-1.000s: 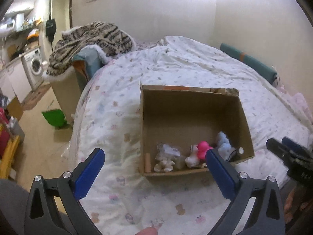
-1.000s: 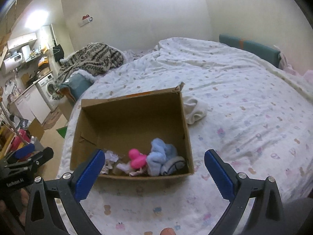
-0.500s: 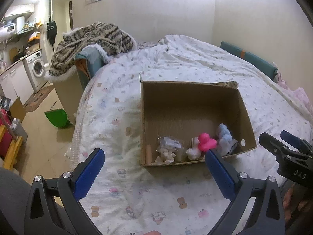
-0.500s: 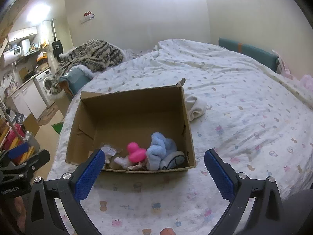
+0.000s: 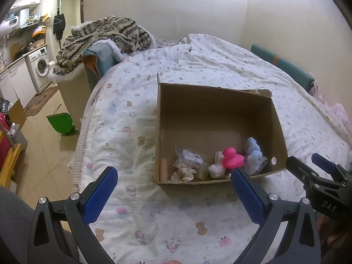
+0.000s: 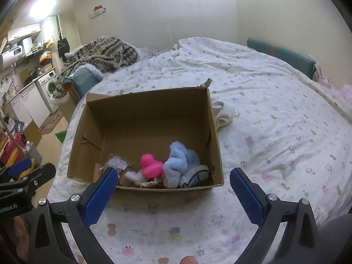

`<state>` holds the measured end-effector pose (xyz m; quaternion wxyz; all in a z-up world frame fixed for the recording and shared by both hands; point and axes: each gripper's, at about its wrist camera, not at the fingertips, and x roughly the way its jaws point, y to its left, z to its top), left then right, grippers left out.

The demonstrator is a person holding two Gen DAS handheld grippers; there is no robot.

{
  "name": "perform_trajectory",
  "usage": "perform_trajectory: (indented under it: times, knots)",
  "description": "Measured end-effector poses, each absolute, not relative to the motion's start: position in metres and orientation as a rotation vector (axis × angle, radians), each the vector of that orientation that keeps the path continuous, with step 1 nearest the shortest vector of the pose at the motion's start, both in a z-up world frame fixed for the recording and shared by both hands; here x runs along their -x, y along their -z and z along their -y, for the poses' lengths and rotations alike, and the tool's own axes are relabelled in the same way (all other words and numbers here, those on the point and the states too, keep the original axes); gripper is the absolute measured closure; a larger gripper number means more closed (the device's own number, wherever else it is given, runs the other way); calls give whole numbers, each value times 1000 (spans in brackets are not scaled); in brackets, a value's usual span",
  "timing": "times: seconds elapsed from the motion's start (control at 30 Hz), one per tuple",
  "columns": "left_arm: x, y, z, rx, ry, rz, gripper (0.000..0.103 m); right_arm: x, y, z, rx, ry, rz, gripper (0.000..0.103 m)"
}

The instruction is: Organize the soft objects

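An open cardboard box (image 5: 220, 110) (image 6: 145, 114) sits on the bed. At its near end lie a pink rubber duck (image 5: 232, 158) (image 6: 151, 165), a light blue plush (image 5: 253, 151) (image 6: 180, 165), a white soft toy (image 5: 216, 169), a clear bag (image 5: 188, 157) (image 6: 118, 161) and small pale pieces. A white cloth (image 6: 223, 114) lies on the bed by the box's right wall. My left gripper (image 5: 173, 189) is open and empty, in front of the box. My right gripper (image 6: 173, 189) is open and empty, also short of the box; it shows in the left wrist view (image 5: 308, 167).
The bed (image 5: 136, 118) has a white patterned cover. A striped blanket (image 5: 105, 33) drapes a chair at the far left. A green dustpan (image 5: 60, 124), a washing machine (image 5: 40, 68) and boxes stand on the floor at left. A teal headboard cushion (image 5: 283, 66) is at right.
Both grippers have pulled back and up from the box, so it looks smaller and farther. Both stay open and empty. The contents have not moved.
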<state>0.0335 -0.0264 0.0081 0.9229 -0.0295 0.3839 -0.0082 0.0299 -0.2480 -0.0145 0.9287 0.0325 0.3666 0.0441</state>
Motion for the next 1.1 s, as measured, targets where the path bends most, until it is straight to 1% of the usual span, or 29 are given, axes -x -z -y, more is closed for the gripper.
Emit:
perform_trajectory:
  times: [1.1]
  knots:
    - [-34, -7, 25, 69, 12, -794, 0, -30, 17, 248, -66, -90, -756, 0]
